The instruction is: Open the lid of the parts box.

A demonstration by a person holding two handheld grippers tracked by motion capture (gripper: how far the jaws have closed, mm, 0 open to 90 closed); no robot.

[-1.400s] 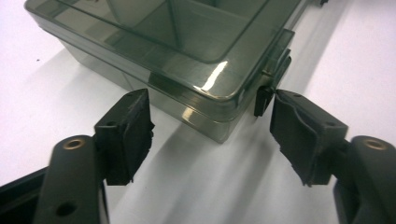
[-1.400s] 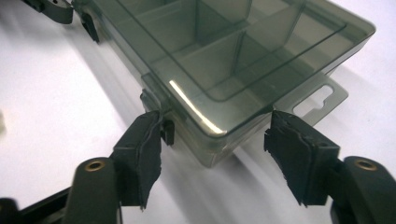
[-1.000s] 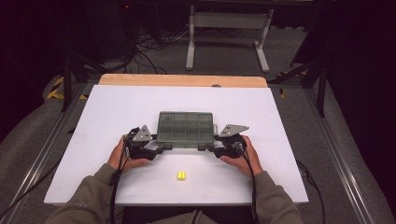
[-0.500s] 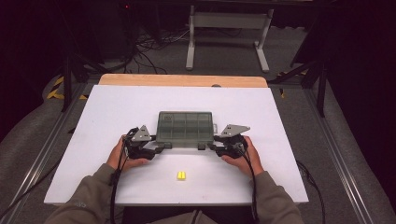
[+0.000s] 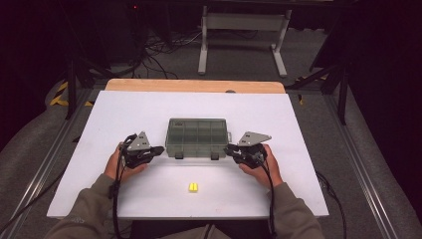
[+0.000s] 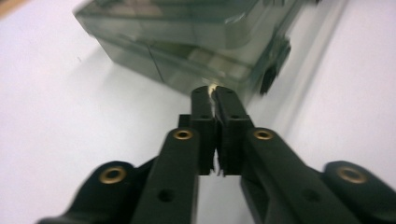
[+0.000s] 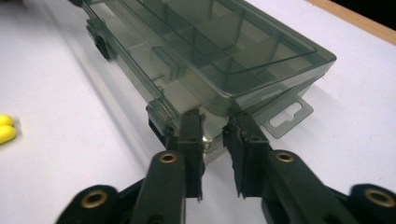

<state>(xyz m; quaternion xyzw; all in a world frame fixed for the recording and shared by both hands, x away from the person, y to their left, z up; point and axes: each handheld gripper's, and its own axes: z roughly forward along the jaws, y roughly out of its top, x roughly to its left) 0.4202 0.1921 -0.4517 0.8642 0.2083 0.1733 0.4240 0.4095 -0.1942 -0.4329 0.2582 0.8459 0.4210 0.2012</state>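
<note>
A smoky see-through compartment box (image 5: 198,137) lies with its lid down in the middle of the white table (image 5: 298,124). My left gripper (image 5: 160,149) sits at its left front corner. In the left gripper view this left gripper (image 6: 214,91) is shut, its tips just short of the box (image 6: 187,28). My right gripper (image 5: 228,148) is at the box's right front corner. In the right gripper view the right gripper (image 7: 215,119) stands a little open, with the corner of the box (image 7: 210,46) showing in the narrow gap. A small yellow piece (image 5: 193,187) lies in front of the box.
The yellow piece (image 7: 5,128) lies on bare white table between the person's forearms. A wooden strip (image 5: 194,85) runs along the table's far edge. Cables and a metal stand (image 5: 239,30) are on the floor beyond it.
The left gripper has drawn back slightly to the left, away from the box. The right gripper and the box have hardly moved.
</note>
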